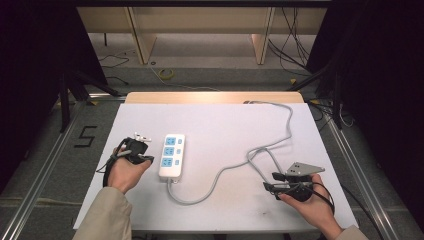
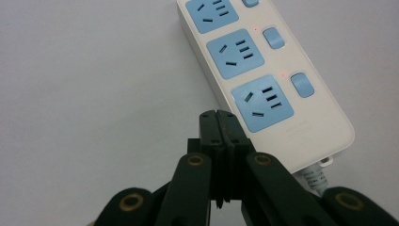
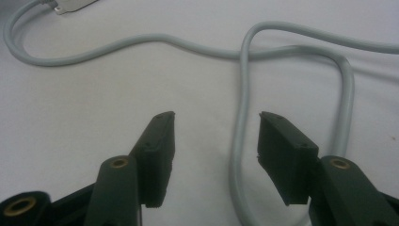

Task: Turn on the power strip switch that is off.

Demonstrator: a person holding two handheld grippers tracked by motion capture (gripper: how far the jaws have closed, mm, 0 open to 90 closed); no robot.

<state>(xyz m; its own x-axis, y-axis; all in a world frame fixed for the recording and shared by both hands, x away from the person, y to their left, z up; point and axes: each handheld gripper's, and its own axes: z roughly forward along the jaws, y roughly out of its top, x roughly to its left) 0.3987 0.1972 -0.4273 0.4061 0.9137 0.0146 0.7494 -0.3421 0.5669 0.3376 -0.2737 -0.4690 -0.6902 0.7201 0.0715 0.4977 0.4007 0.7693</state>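
A white power strip (image 1: 171, 156) (image 2: 263, 75) with three blue sockets and blue switches lies on the white table (image 1: 225, 125). Its grey cable (image 1: 220, 175) (image 3: 141, 44) curls right, loops, and runs off the back edge. My left gripper (image 1: 141, 152) (image 2: 220, 118) is shut with nothing in it, just left of the strip's cable end. My right gripper (image 1: 273, 181) (image 3: 215, 117) stands open at the front right. In the right gripper view, one strand of the cable loop (image 3: 239, 108) lies on the table between the jaws.
The table's wooden back edge (image 1: 215, 96) shows beyond the white sheet. Past it stand wooden furniture legs (image 1: 142, 42) with loose cables on the floor. A black "5" mark (image 1: 85, 136) is on the floor at left. Metal rails (image 1: 350, 155) run along both sides.
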